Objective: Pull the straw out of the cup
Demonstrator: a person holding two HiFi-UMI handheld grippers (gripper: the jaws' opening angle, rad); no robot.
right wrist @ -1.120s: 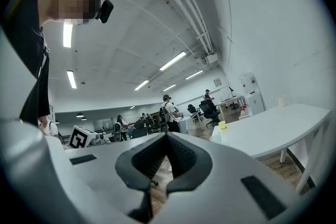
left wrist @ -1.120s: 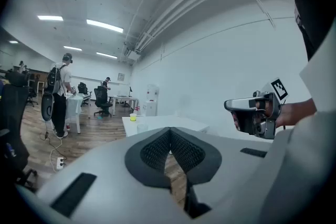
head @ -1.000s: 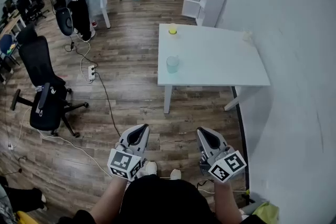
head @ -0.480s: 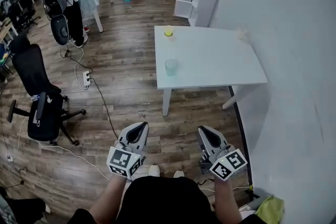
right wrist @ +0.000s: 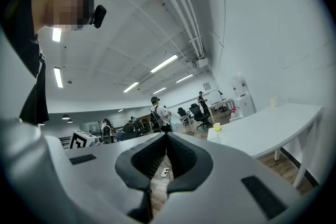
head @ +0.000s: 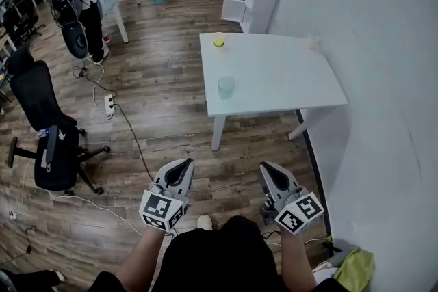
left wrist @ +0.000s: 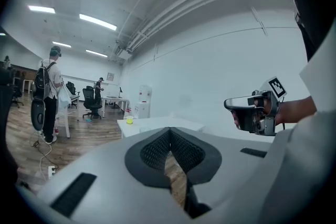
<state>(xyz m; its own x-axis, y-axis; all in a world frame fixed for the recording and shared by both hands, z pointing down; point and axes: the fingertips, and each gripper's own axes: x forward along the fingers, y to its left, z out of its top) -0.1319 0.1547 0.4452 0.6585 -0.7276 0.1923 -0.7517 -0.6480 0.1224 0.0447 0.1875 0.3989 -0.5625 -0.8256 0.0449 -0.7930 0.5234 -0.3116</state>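
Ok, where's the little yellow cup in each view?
Head view: yellow cup at the white table's far-left corner.
Left gripper view: cup left of centre, on the table's left end.
Right gripper view: cup right of centre, on the table's left end.
Shared landmark: the white table.

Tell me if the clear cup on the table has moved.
No. The clear cup keeps its place by the white table's left edge, nearer than the yellow object.
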